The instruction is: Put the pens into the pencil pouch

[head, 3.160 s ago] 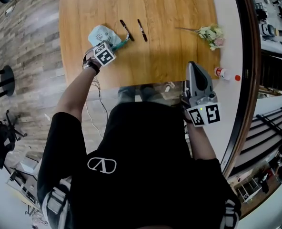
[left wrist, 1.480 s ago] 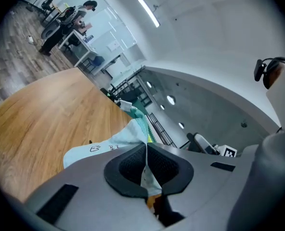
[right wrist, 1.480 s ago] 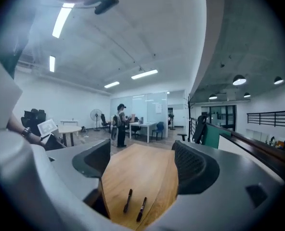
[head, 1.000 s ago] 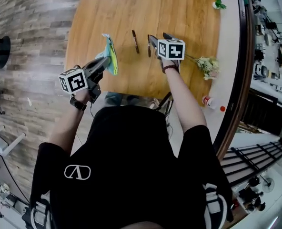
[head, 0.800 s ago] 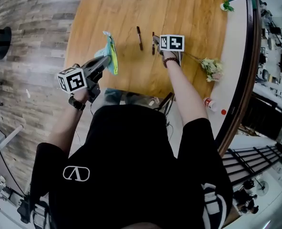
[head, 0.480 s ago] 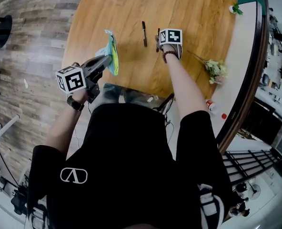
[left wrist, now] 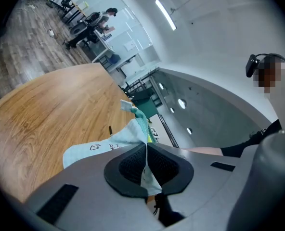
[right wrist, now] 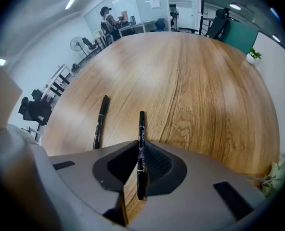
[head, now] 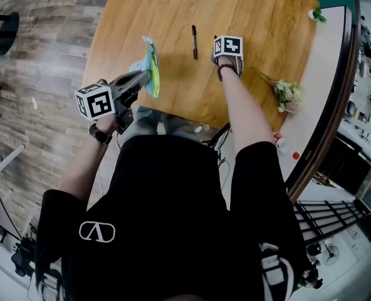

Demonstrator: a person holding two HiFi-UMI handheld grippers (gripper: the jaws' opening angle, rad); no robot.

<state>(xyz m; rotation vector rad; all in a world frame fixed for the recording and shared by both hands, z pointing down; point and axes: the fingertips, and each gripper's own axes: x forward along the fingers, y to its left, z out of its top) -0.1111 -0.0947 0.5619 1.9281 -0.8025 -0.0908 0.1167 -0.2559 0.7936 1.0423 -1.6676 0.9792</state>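
A pale blue-green pencil pouch [head: 151, 64] hangs above the near edge of the wooden table [head: 248, 17]. My left gripper [head: 143, 76] is shut on its edge, and the fabric [left wrist: 109, 146] shows pinched between the pads of that gripper [left wrist: 145, 165]. My right gripper [head: 217, 51] points steeply down at the table. Its jaws have just been closing. In the right gripper view a black pen [right wrist: 141, 129] is clamped between the jaws of this gripper [right wrist: 140, 165], still lying on the wood. A second black pen [head: 194, 41] [right wrist: 100, 121] lies loose just to the left.
A bunch of artificial flowers [head: 286, 94] lies at the table's right edge. A small potted plant [head: 316, 14] stands on the white ledge beyond it, and a small bottle [head: 279, 144] sits lower on that ledge. Wooden floor lies to the left.
The left gripper has lifted the pouch off the table. The right gripper came across the table, sank onto the right-hand pen and its jaws closed on it.
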